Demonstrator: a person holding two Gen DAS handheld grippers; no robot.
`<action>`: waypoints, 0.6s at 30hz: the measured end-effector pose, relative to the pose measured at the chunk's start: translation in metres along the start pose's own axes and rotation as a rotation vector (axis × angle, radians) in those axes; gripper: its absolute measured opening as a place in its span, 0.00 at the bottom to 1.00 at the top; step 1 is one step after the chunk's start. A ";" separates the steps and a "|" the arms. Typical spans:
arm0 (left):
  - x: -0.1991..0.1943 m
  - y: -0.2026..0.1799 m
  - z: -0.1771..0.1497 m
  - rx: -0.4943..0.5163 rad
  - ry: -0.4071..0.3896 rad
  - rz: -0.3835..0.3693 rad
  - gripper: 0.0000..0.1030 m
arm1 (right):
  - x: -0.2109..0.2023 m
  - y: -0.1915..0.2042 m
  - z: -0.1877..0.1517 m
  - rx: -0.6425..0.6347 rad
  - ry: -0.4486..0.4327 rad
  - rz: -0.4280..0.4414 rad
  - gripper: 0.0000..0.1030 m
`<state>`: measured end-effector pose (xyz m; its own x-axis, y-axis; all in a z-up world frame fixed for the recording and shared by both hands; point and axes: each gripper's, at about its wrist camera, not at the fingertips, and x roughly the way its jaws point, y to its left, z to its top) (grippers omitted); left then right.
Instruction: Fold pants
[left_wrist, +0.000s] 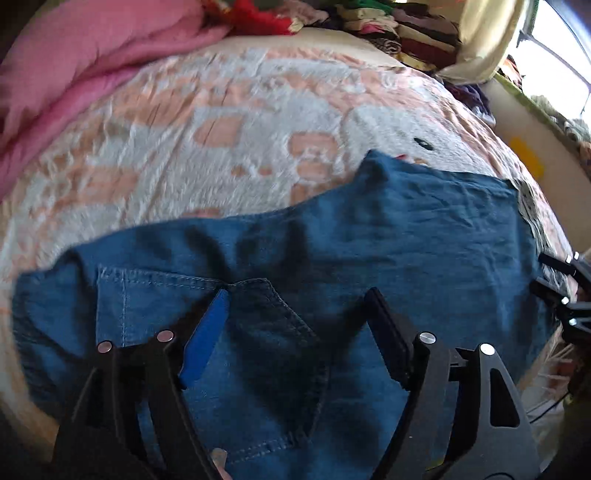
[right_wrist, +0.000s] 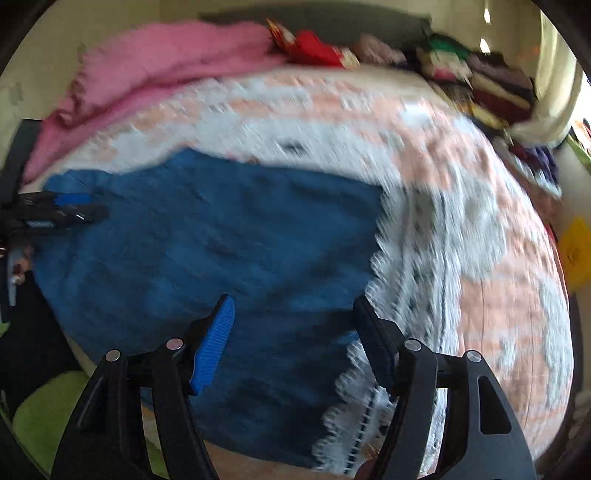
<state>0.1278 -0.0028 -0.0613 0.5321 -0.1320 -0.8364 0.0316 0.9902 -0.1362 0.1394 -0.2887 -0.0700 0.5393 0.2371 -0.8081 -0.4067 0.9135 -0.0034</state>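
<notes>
Left wrist view shows blue denim pants lying flat on a nubby peach-and-white bedspread, stitched pocket under the left gripper, jaws spread apart. Right gripper hangs agape over the denim's lace-trimmed edge.

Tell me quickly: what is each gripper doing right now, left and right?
Left gripper: open, holding nothing, above the blue pants.
Right gripper: open, holding nothing, over the pants' edge.
</notes>
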 end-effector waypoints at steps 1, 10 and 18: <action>0.000 0.003 0.000 -0.015 -0.003 -0.016 0.66 | 0.003 -0.008 -0.004 0.028 0.012 -0.022 0.63; -0.001 0.001 0.000 -0.005 -0.017 -0.035 0.73 | 0.000 -0.026 -0.013 0.089 -0.005 -0.007 0.61; -0.030 0.003 0.000 -0.014 -0.093 -0.003 0.82 | -0.040 -0.032 -0.016 0.120 -0.095 0.027 0.74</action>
<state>0.1123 0.0040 -0.0364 0.6083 -0.1294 -0.7831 0.0215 0.9890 -0.1467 0.1189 -0.3330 -0.0475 0.5989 0.2869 -0.7477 -0.3336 0.9381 0.0928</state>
